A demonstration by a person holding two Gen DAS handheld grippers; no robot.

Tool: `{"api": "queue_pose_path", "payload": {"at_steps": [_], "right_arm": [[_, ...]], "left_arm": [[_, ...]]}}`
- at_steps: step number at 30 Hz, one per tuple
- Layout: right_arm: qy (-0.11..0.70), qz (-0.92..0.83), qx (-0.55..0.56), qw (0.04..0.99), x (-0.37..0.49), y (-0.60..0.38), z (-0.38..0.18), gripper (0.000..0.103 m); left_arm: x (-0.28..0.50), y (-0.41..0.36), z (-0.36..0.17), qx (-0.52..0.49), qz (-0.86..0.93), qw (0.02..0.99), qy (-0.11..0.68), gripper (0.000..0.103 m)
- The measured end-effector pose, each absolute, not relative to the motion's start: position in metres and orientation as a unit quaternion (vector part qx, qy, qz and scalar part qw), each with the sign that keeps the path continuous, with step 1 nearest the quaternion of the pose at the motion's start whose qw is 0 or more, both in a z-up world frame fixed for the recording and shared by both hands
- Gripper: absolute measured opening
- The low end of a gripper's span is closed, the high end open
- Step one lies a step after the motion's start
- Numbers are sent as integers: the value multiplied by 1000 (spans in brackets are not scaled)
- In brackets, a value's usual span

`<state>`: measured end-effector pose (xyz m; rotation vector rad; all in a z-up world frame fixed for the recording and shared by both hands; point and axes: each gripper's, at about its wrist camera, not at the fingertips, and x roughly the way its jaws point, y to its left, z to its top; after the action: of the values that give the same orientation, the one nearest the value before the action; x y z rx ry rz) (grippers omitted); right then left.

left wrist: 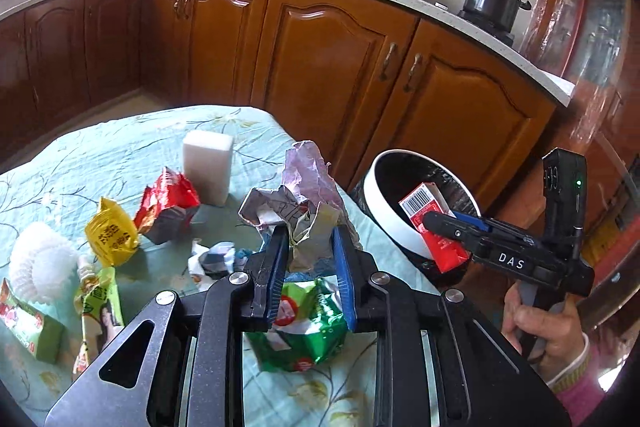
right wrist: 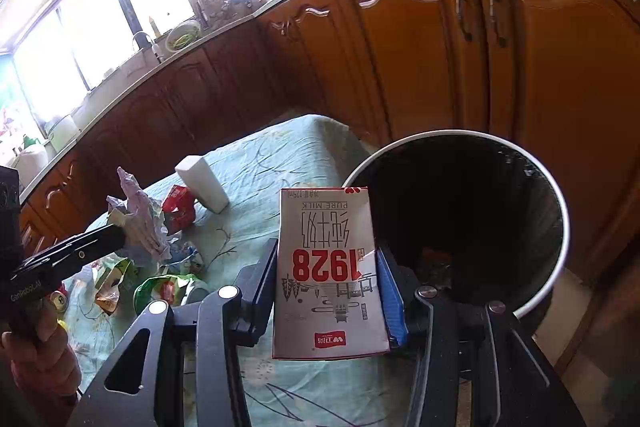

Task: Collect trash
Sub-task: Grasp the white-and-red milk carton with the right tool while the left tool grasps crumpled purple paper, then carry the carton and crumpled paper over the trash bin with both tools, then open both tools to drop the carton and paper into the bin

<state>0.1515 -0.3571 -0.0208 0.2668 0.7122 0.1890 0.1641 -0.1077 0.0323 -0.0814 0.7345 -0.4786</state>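
My left gripper (left wrist: 310,241) is shut on a crumpled ball of paper (left wrist: 298,195) and holds it above the table (left wrist: 120,147). My right gripper (right wrist: 328,267) is shut on a red and white milk carton (right wrist: 328,275), held upside down at the near rim of the white-rimmed trash bin (right wrist: 560,227). In the left wrist view the carton (left wrist: 434,227) hangs over the bin (left wrist: 384,211), which stands off the table's right edge. In the right wrist view the paper (right wrist: 140,215) sits in the left gripper (right wrist: 120,233) at the left.
Loose trash lies on the table: a green wrapper (left wrist: 304,327), a red packet (left wrist: 168,203), a yellow packet (left wrist: 112,231), a white foam net (left wrist: 40,263), a white block (left wrist: 208,167), a green sachet (left wrist: 100,311). Wooden cabinets (left wrist: 340,59) stand behind.
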Motion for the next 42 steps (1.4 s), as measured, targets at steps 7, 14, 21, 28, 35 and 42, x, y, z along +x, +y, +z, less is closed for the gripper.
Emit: {"api": "queue_pose_path", "payload": {"at_steps": [7,14,21,28,35,42], "right_arm": [[340,56,146,927,142,-392,-19,47],[338,34,154,928,143,-414,-23,47],[343,18,161,925,155,-435,-27,47],[350,7,158,923,168,-448,-33,47],[358,4,148,922,178,-452,-34,47],[367,7,147,919,187,-456,-37,49]], "left_arm": [[168,-150,30,-25,-263,894,361,22],[177,-189,28,-9,-289,884,367,22],[190,-217,26,1,-306,875,375,22],[209,-248,19,9,-318,865,390,22],[228,-276,5,26,-317,855,410,22],[235,-290,-3,34,-315,850,420,23]]}}
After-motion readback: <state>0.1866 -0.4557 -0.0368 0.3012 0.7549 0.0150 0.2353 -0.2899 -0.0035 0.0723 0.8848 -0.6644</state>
